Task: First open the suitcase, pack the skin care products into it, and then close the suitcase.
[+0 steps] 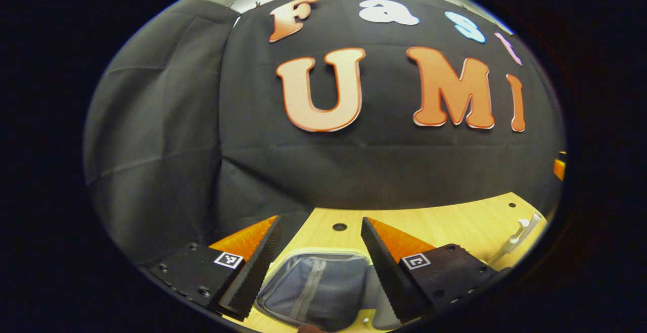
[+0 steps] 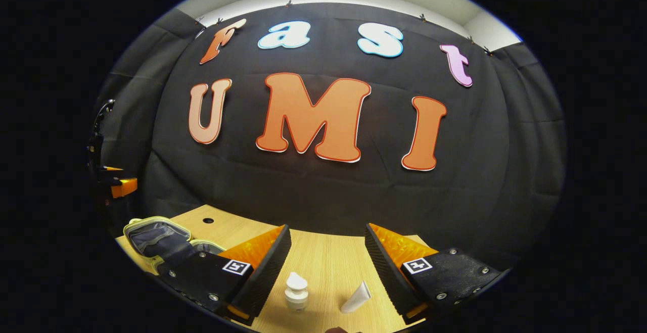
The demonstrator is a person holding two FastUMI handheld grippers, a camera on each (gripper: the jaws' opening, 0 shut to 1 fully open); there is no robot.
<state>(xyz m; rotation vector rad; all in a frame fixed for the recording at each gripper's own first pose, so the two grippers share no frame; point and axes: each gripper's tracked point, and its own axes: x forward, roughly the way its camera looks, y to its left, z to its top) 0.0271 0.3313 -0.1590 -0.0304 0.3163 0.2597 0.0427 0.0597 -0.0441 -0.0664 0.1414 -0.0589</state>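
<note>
Below, one open suitcase [image 1: 316, 285], two skin care products [image 2: 296, 290], both tools [image 2: 327, 267] spread, empty

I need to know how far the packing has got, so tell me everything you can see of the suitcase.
The small grey fabric suitcase with a pale trim already lies open on the light wooden table. In the left gripper view its grey lined inside shows a lighter zip strip running down the middle, and what shows of it looks unfilled. It sits between and beyond the left tongs, which stand open and do not touch it. In the right gripper view it lies at the table's left end, raised lid edge visible.
</note>
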